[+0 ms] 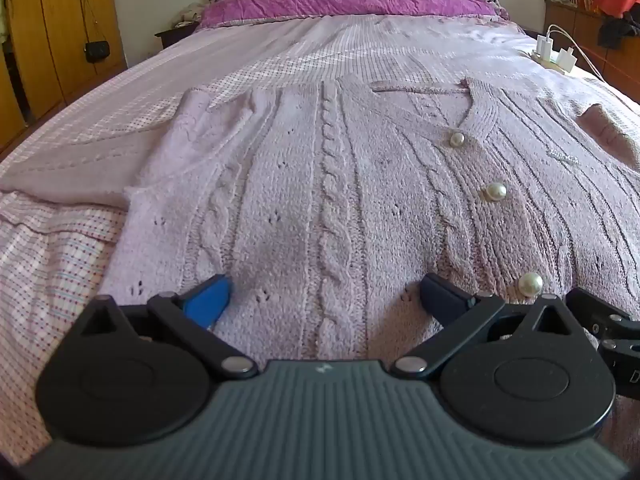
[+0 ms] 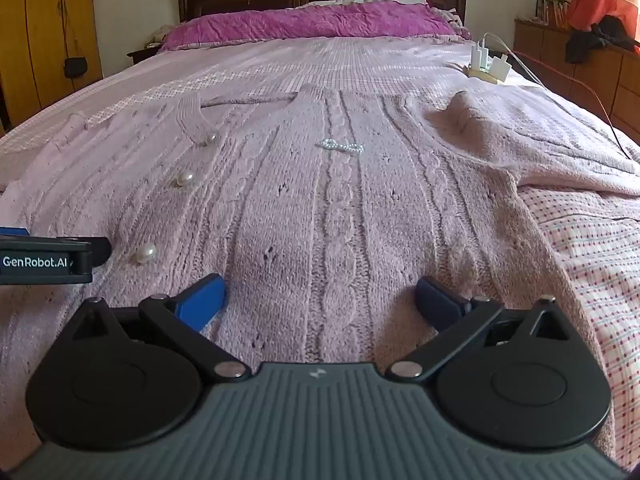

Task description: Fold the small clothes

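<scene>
A pale pink cable-knit cardigan (image 1: 328,184) with pearl buttons (image 1: 495,191) lies spread flat on the bed, front side up, neck toward the headboard. My left gripper (image 1: 324,296) hovers over its left half near the hem, jaws wide open, blue pads on either side of a cable rib, nothing gripped. In the right wrist view the same cardigan (image 2: 340,208) fills the middle; my right gripper (image 2: 320,300) is open over its right half. The left gripper's side (image 2: 48,260) shows at the left edge. One sleeve (image 1: 80,168) lies out left, the other sleeve (image 2: 560,160) out right.
The checked pink bedsheet (image 2: 592,248) surrounds the cardigan. A magenta quilt (image 1: 348,0) lies against the dark headboard. A power strip with chargers and cables (image 2: 488,64) sits on the bed at the far right. A yellow wardrobe (image 1: 52,32) stands left, a dresser (image 2: 580,60) right.
</scene>
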Motion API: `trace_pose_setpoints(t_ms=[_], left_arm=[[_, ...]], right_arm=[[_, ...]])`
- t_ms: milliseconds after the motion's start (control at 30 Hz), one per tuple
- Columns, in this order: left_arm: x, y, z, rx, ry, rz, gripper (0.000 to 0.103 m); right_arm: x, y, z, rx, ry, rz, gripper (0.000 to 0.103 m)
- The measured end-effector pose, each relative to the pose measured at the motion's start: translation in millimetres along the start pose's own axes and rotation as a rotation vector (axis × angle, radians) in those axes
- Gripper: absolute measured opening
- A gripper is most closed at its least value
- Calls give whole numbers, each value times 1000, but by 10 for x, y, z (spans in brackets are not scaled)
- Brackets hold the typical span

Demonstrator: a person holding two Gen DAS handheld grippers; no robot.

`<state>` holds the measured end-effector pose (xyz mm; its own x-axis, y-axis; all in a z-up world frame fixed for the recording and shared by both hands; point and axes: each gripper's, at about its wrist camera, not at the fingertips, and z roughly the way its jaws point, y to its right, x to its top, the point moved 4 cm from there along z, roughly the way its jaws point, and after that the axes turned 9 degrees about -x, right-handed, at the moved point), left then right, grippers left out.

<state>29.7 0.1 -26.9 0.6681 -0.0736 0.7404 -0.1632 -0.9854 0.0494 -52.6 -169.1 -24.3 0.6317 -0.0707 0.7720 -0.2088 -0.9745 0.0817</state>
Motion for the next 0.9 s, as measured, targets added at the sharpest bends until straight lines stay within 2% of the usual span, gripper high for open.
trace_pose_setpoints(t_ms=[900], left_arm=[[-22, 2, 3, 8, 9, 0, 103]], right_arm=[[-36, -8, -21, -3, 30, 1, 103]])
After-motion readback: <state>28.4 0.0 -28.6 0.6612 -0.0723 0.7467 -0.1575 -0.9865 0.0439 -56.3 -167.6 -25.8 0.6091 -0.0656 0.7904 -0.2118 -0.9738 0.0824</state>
